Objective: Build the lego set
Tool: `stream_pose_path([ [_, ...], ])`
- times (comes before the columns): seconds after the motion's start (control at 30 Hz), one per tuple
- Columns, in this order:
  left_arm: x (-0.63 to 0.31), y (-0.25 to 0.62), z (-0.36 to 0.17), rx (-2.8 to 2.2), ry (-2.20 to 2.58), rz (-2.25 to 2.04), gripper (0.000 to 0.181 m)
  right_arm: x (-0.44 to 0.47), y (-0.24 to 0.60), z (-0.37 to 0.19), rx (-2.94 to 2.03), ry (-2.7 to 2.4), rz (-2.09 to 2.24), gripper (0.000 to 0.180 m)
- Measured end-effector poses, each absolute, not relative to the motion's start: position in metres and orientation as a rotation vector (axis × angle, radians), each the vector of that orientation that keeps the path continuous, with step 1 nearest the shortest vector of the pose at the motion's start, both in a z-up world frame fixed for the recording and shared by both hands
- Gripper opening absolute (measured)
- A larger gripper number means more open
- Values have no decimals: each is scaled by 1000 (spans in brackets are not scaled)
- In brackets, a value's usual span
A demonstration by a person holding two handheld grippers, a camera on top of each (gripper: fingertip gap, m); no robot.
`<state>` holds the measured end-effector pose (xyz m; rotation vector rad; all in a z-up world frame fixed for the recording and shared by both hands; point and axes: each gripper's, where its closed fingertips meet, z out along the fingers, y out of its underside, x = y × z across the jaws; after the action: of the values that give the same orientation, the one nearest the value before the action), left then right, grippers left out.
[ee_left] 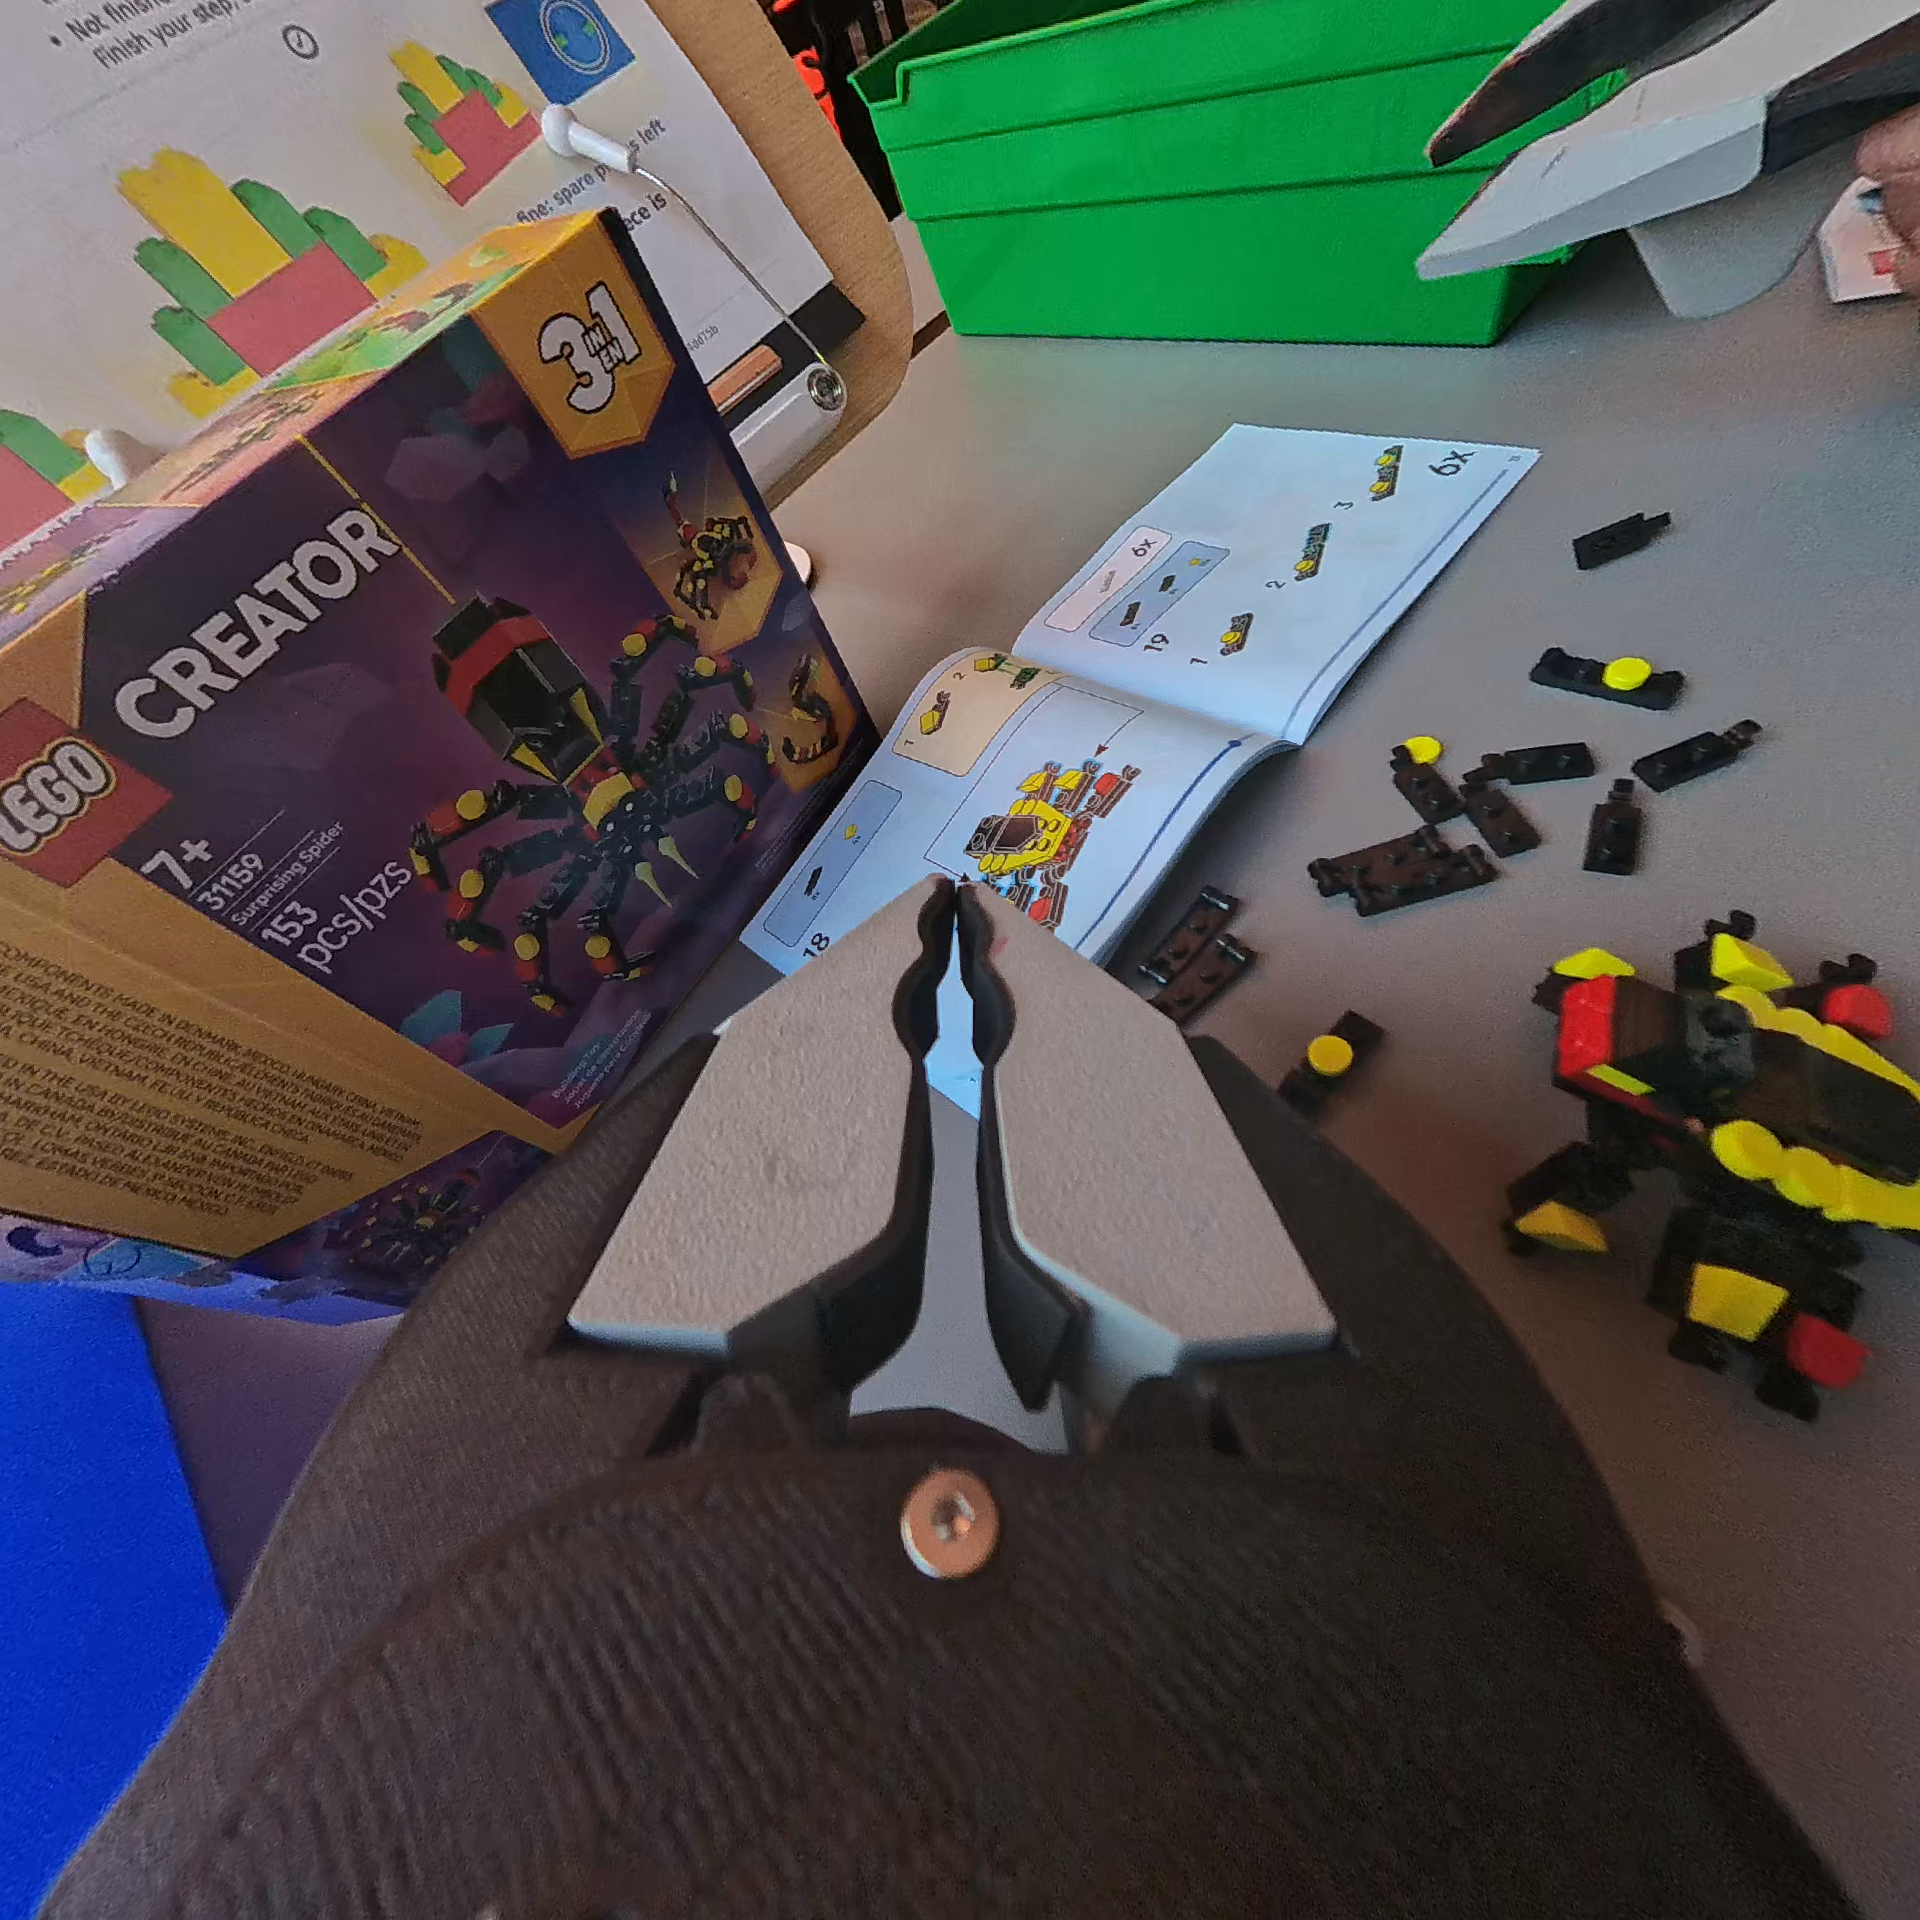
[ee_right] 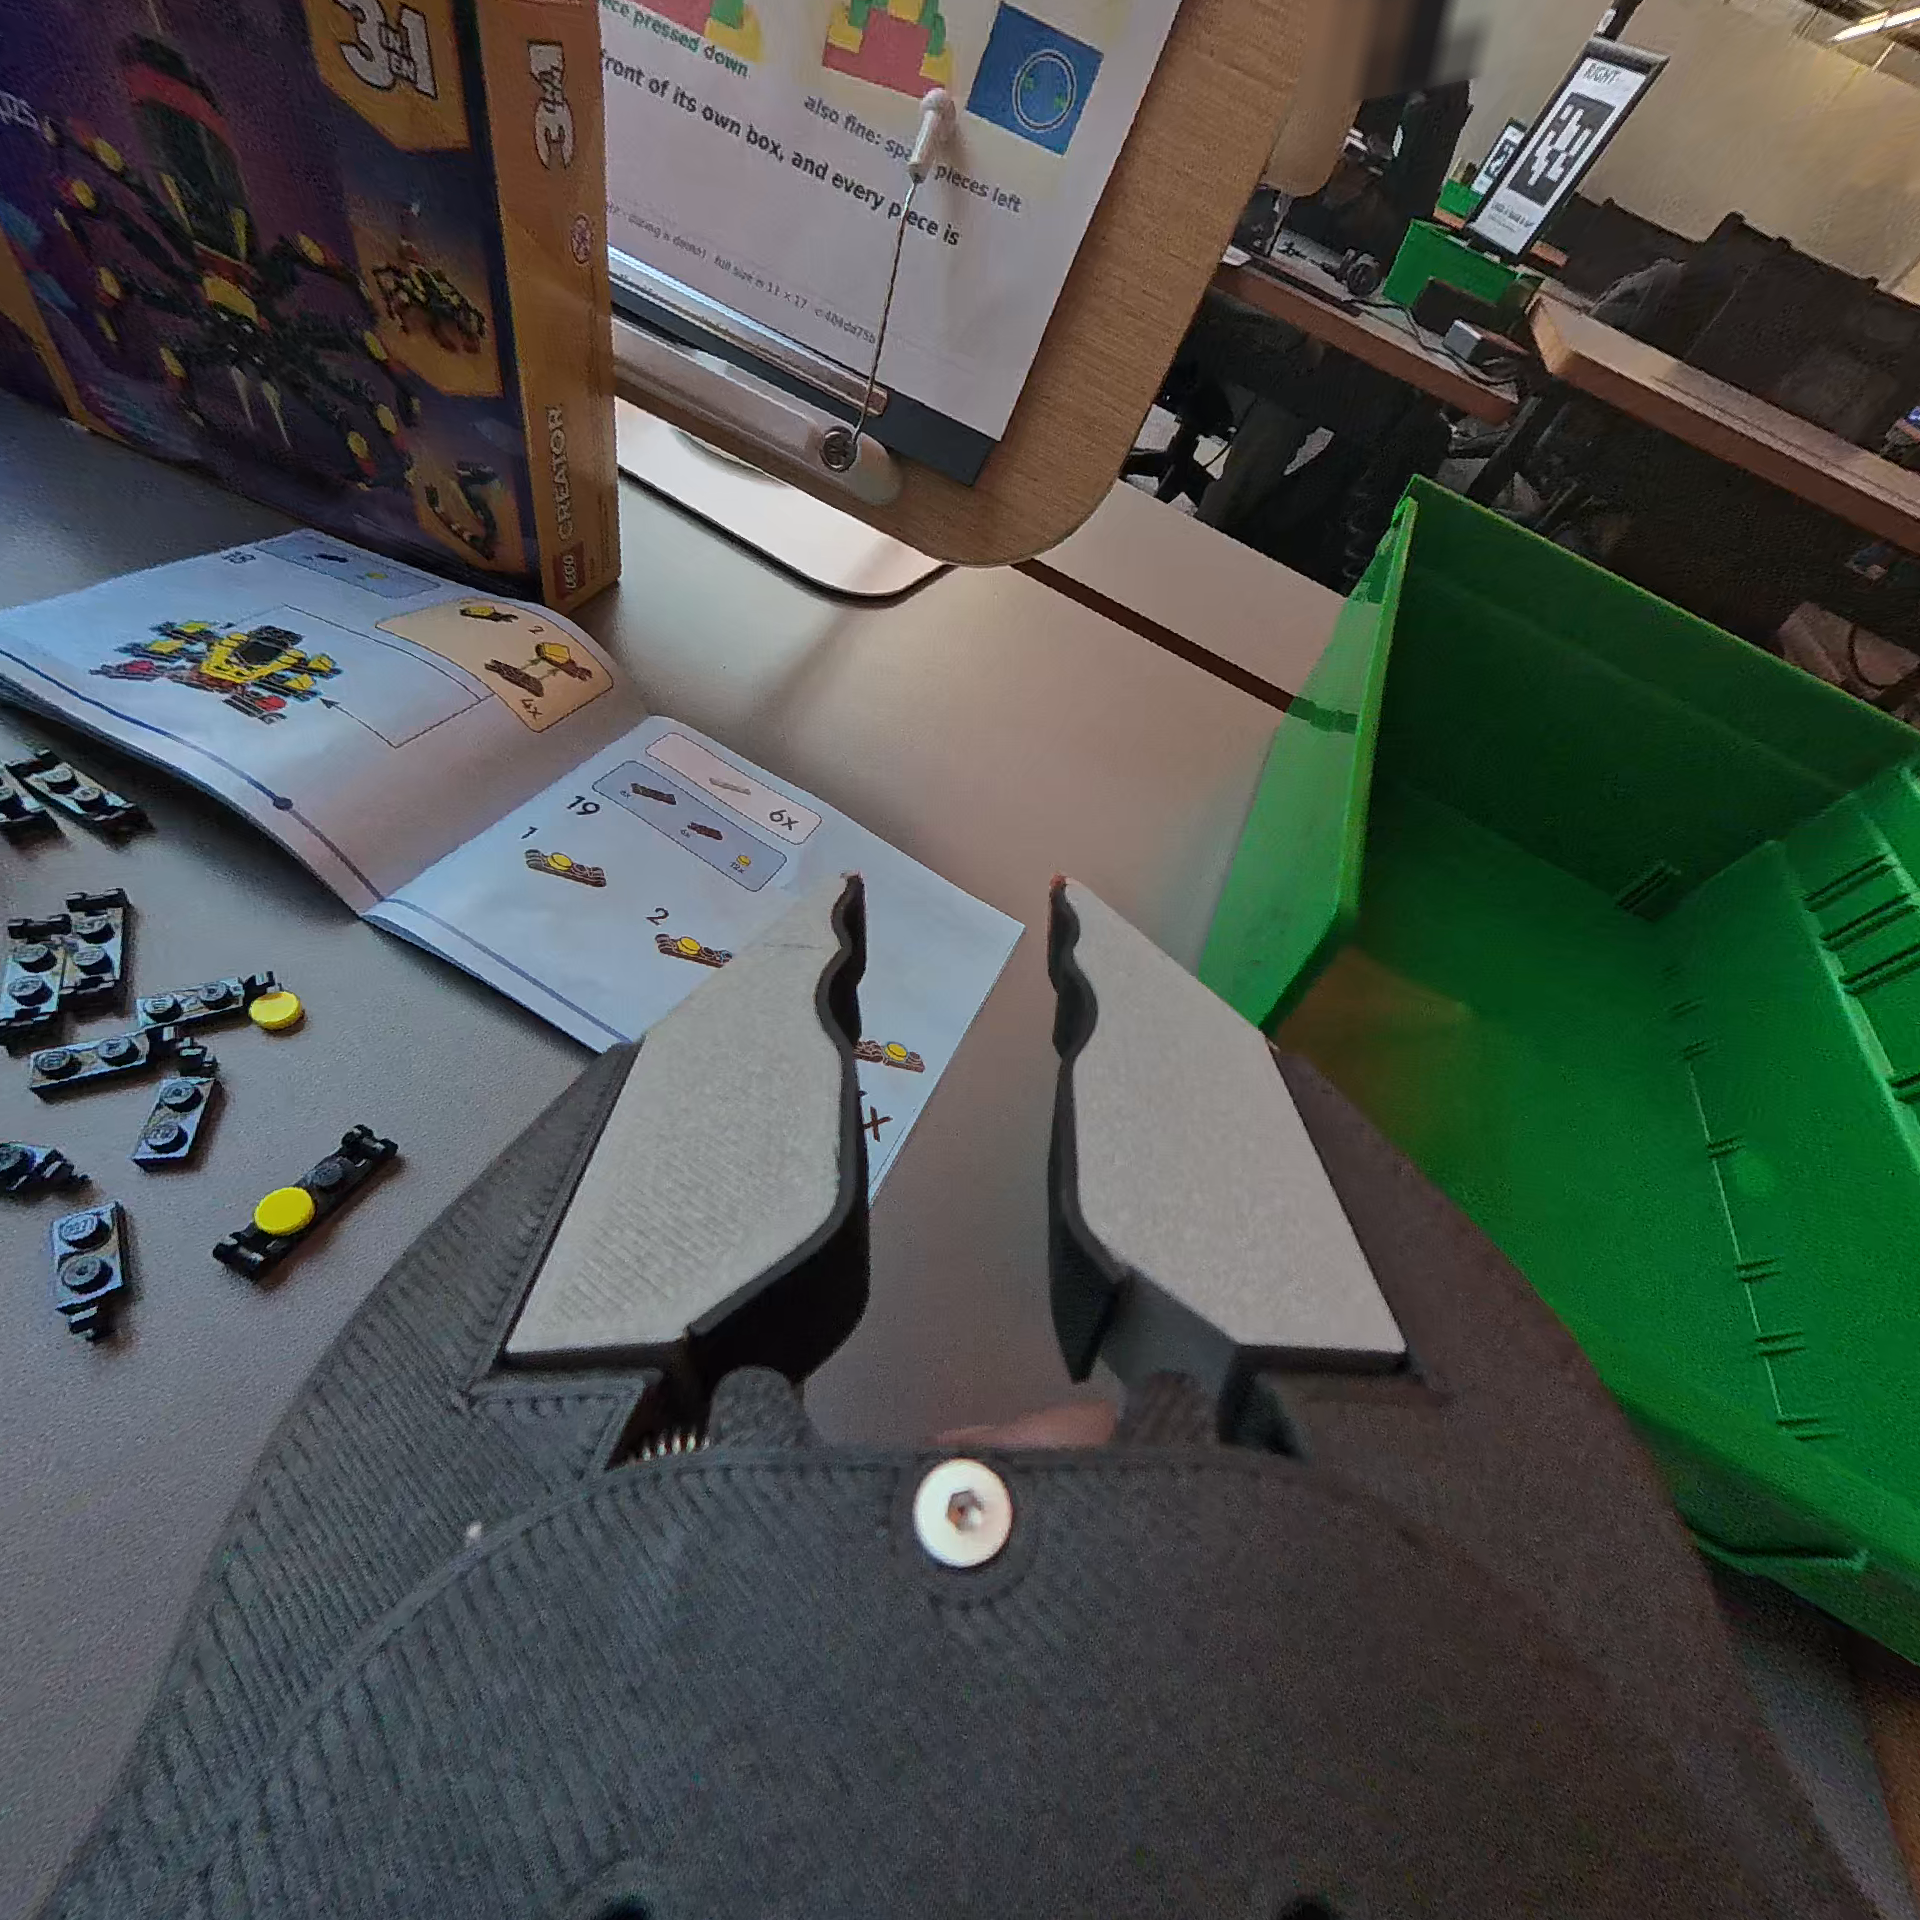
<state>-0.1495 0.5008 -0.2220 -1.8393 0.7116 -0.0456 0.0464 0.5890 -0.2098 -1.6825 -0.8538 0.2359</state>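
Observation:
A partly built black, yellow and red lego model [ee_left: 1725,1132] lies on the grey table at the right of the left wrist view. Several loose black plates [ee_left: 1455,821], some with yellow round tiles, lie between it and the open instruction booklet [ee_left: 1195,665]. My left gripper [ee_left: 956,885] is shut and empty, held above the booklet's near edge. My right gripper [ee_right: 954,883] is open and empty, above the booklet's right page [ee_right: 644,862], with the loose black plates [ee_right: 114,1039] to its left. It also shows in the left wrist view [ee_left: 1621,135], far right.
The lego box [ee_left: 343,727] stands upright at the left, also in the right wrist view [ee_right: 312,281]. A board with an instruction sheet [ee_right: 862,187] stands behind it. Green bins [ee_left: 1195,177] sit at the back right, close to my right gripper [ee_right: 1621,1039]. Left tips to right tips: about 20 centimetres.

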Motion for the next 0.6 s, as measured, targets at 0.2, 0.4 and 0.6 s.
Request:
stream_pose_path([
  [0.2, -149, 500, -221, -1832, 715, -49, 0, 47, 590, -210, -1688, -857, 219, 32],
  [0.4, -148, 499, -221, -1823, 727, -46, 0, 45, 584, -212, -1694, -904, 212, 23],
  [0.6, -148, 498, -220, -1813, 735, -21, 0, 41, 584, -221, -1697, -958, 157, 16],
])
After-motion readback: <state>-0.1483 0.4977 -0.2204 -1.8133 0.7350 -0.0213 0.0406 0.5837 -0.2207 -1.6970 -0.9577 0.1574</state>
